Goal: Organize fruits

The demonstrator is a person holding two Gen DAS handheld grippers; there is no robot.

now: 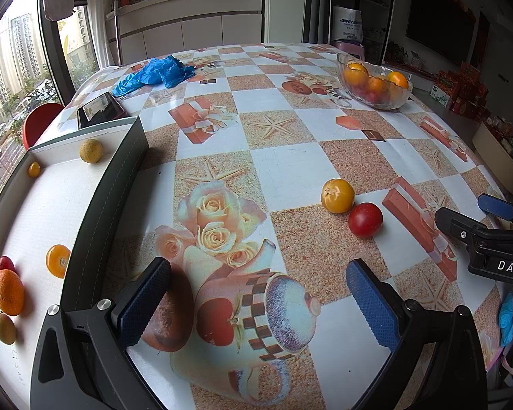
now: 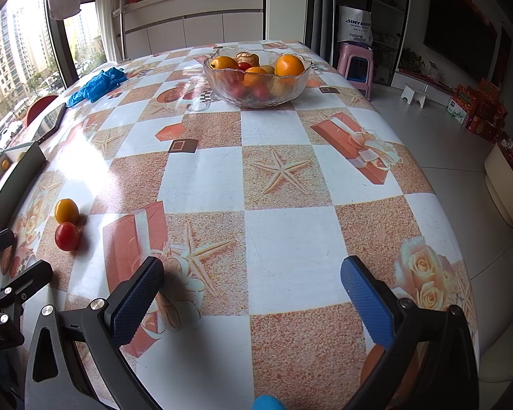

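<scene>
Above the patterned tablecloth (image 2: 290,239), left gripper (image 1: 256,294) and right gripper (image 2: 253,290) are hovering, jaws spread apart, gripping nothing. Yellow tomato (image 1: 337,195) and red tomato (image 1: 365,219) are sitting touching (between box tray (image 1: 119,184) and glass fruit bowl (image 2: 256,78)).

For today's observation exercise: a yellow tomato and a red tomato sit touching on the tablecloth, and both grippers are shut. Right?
Not quite. The yellow tomato and red tomato do sit touching, but the left gripper and right gripper are open, as both wrist views show.
</scene>
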